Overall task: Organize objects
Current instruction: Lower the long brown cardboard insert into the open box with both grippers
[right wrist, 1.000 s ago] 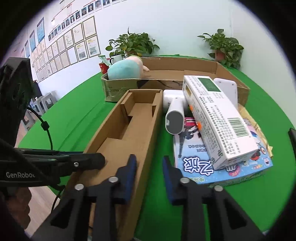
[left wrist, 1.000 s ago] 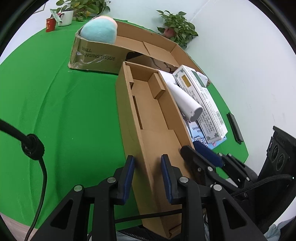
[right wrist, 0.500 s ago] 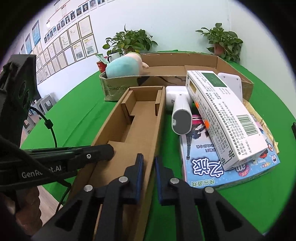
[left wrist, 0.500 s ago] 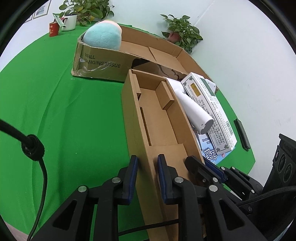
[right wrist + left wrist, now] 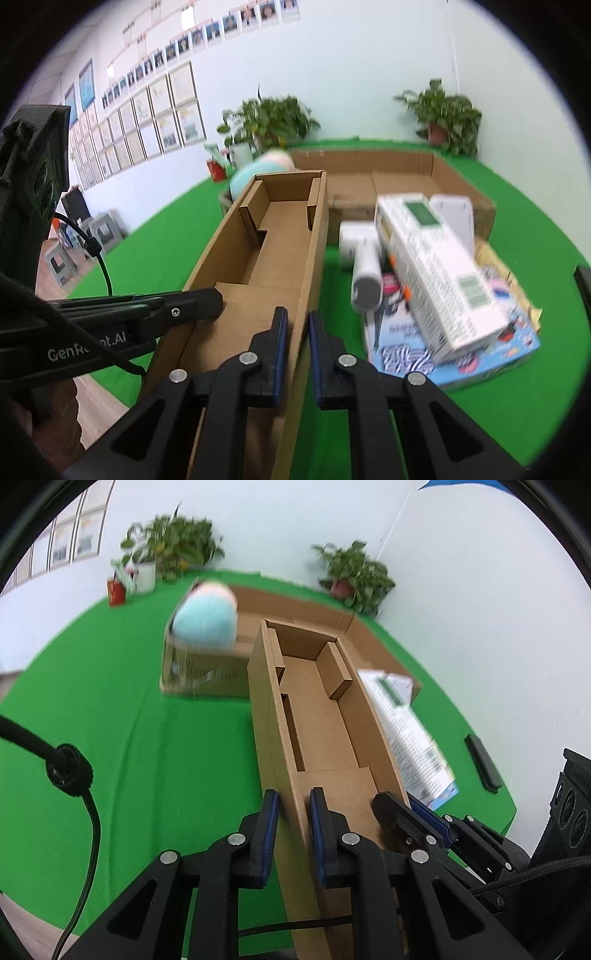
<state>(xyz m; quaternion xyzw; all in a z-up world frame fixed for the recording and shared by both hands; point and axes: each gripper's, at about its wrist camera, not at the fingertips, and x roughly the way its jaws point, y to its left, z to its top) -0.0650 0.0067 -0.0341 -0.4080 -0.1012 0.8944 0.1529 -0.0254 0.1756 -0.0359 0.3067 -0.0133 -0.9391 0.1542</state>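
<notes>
A long, narrow, open cardboard box (image 5: 325, 720) with inner dividers is held up off the green table, its far end raised. My left gripper (image 5: 293, 819) is shut on its left wall near the near end. My right gripper (image 5: 295, 336) is shut on its right wall (image 5: 314, 251). To the right lie a white carton (image 5: 436, 266), a white cylindrical device (image 5: 364, 269) and a blue printed box (image 5: 454, 354) under them. The right gripper's fingers (image 5: 413, 812) show in the left wrist view.
A large open cardboard box (image 5: 207, 672) holding a teal plush (image 5: 207, 616) stands behind on the green table (image 5: 110, 701). Potted plants (image 5: 354, 576) and a red cup (image 5: 116, 592) stand at the far edge. A black bar (image 5: 482, 762) lies at the right.
Both grippers closed onto the long box's side walls. The box has been lifted and tilted, and the view has swung upward toward the far wall.
</notes>
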